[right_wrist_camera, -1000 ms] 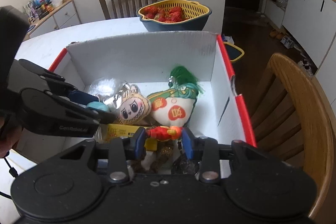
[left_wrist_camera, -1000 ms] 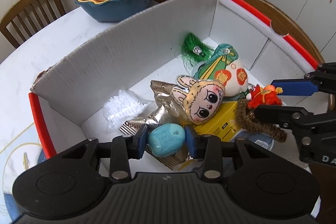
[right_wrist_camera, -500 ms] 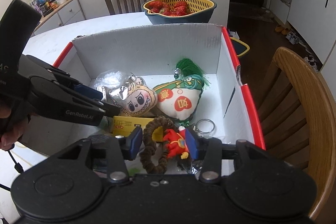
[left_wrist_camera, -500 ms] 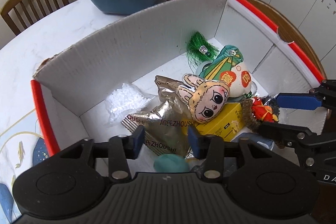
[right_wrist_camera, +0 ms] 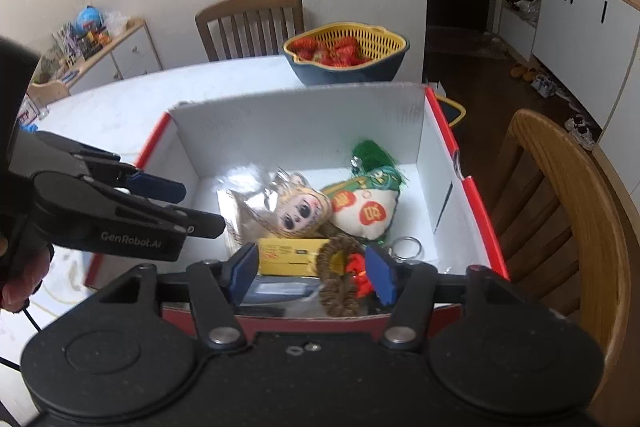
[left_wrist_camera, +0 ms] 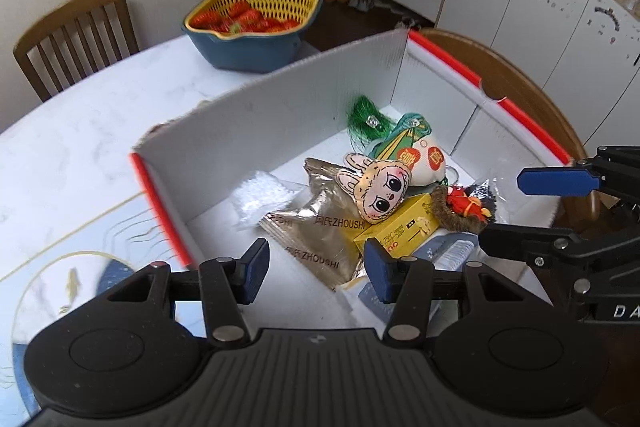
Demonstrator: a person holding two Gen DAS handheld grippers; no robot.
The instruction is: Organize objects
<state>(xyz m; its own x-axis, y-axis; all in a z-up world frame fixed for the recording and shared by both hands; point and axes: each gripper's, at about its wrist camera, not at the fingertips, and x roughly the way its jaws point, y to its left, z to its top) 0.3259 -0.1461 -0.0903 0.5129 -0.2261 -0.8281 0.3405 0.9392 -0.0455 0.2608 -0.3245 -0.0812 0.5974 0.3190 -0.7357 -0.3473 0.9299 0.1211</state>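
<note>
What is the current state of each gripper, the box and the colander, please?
left gripper: open, nothing between its fingers.
right gripper: jaws opening, empty.
cardboard box: open-topped, holding toys and packets.
red toy: lying in the box, not gripped.
yellow colander: full of strawberries.

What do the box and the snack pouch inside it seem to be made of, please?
Box: likely corrugated cardboard, matte white inside, judging by its fine ribbing and raw top edge. Snack pouch: probably metallised plastic film, glossy silver and crinkled, with bright reflections.
</note>
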